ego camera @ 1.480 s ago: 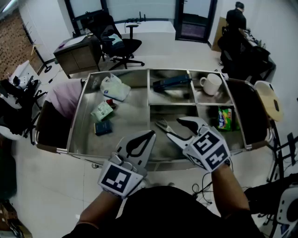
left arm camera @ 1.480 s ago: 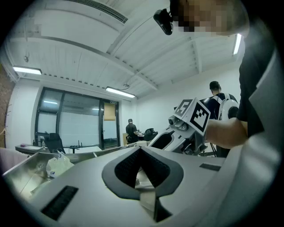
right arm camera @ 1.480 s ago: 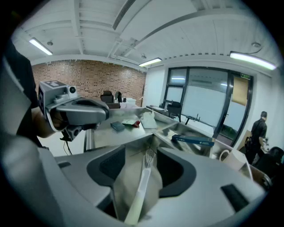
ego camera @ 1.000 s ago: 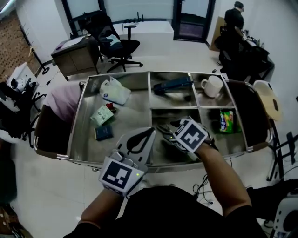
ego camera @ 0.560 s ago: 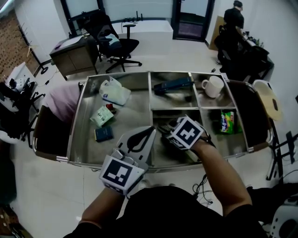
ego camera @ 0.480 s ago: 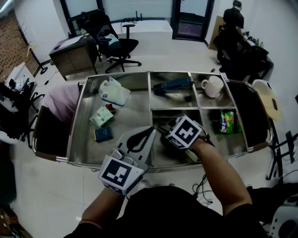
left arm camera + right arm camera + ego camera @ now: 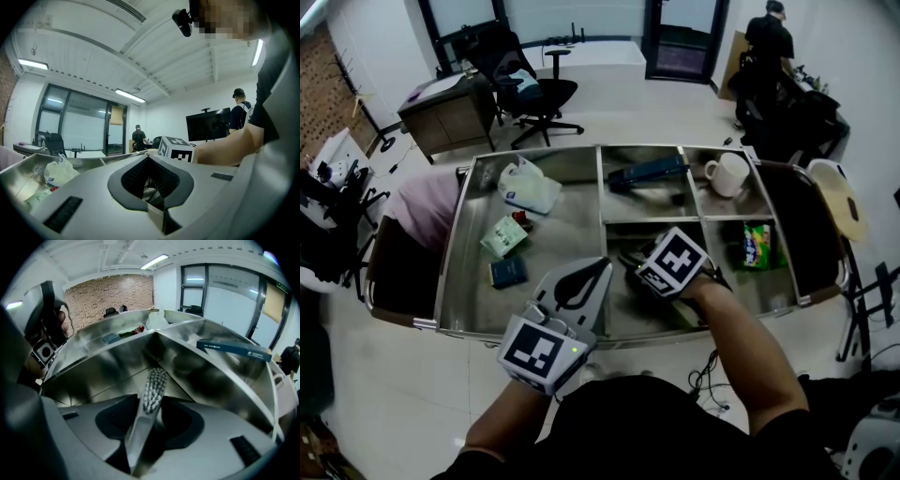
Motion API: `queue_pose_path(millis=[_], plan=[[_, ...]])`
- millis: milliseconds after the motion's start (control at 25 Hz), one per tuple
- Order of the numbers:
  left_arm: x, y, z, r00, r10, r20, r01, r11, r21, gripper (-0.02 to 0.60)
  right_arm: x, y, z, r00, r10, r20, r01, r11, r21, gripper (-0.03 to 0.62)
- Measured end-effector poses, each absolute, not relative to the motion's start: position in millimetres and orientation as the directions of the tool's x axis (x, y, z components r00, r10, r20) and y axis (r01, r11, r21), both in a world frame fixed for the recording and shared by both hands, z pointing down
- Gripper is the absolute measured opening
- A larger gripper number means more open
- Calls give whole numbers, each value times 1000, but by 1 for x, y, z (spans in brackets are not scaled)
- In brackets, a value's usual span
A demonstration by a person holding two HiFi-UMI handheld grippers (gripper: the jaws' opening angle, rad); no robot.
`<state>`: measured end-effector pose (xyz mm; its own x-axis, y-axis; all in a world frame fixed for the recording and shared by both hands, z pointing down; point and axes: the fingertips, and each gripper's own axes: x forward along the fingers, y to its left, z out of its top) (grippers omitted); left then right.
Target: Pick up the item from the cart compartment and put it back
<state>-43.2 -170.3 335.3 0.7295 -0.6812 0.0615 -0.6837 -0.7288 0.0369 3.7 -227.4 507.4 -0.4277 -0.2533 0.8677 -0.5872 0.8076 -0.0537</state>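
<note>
A steel cart (image 7: 448, 274) holds several compartments. In its middle front compartment (image 7: 623, 307) lies a grey toothbrush (image 7: 153, 385) with white bristles pointing away from me. My right gripper (image 7: 630, 267) reaches down into that compartment. Its jaws are closing around the toothbrush handle, with dark gaps still showing on both sides, as the right gripper (image 7: 150, 403) view shows. My left gripper (image 7: 602, 268) hovers over the cart's front edge, jaws shut and empty. In the left gripper (image 7: 149, 157) view it points across the cart toward the right gripper's marker cube (image 7: 176, 149).
The big left bin holds a white bag (image 7: 530, 183), a green packet (image 7: 504, 234) and a small blue book (image 7: 508, 272). A dark blue box (image 7: 647, 172), a white mug (image 7: 727, 173) and a green snack pack (image 7: 757, 242) fill other compartments. An office chair (image 7: 530, 89) stands behind.
My right gripper swung left from the front right and dropped into the middle front compartment over the toothbrush. The left gripper stayed where it was.
</note>
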Motion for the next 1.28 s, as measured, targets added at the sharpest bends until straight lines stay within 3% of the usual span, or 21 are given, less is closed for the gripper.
queue_pose_path(millis=[200, 480, 840, 1280], plan=[[-44, -169, 334, 726, -685, 62, -687, -726, 31, 0, -5, -219, 498, -491, -236, 839, -580, 807, -113, 172], [-46, -168, 333, 721, -691, 51, -693, -720, 42, 0, 4, -222, 461, -597, -354, 720, -626, 767, -142, 161], [-42, -163, 322, 713, -700, 21, -701, -713, 25, 0, 26, -220, 344, -749, -601, 281, -646, 757, -102, 146], [-27, -148, 302, 728, -685, -30, -684, -729, 44, 0, 60, -191, 261, -746, -662, -73, -649, 747, -142, 146]])
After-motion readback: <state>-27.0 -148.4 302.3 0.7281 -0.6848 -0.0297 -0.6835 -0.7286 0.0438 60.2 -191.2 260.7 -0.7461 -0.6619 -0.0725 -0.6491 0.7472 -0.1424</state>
